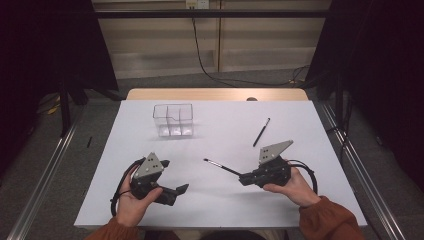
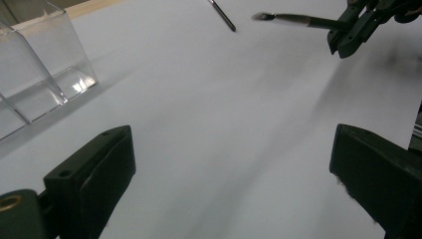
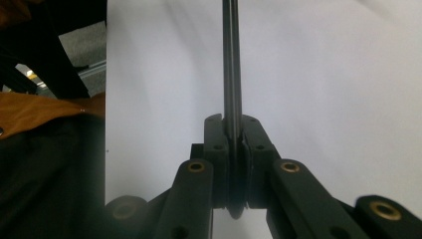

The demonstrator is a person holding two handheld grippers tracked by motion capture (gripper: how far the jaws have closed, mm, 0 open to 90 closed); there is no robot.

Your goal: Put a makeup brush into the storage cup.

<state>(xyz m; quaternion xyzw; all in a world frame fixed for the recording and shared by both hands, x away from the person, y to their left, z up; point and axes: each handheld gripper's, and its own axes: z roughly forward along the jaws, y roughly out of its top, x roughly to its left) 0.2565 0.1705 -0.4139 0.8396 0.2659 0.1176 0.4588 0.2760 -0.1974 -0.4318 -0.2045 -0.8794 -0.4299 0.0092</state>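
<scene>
The right gripper point(image 1: 245, 179) is pinching a thin brush point(image 1: 221, 166) by its handle, bristle tip held off the white table point(image 1: 210, 200) and pointing toward the left gripper point(image 1: 181, 189), whose jaws are spread with nothing between them. A second brush point(image 1: 261, 132) lies on the table further back, and the clear divided box point(image 1: 173, 119) stands well apart at the far left. To do this well, I'd judge the brush needs tipping upright over one compartment of the box before the grip eases, keeping the pinch firm so it doesn't swivel
</scene>
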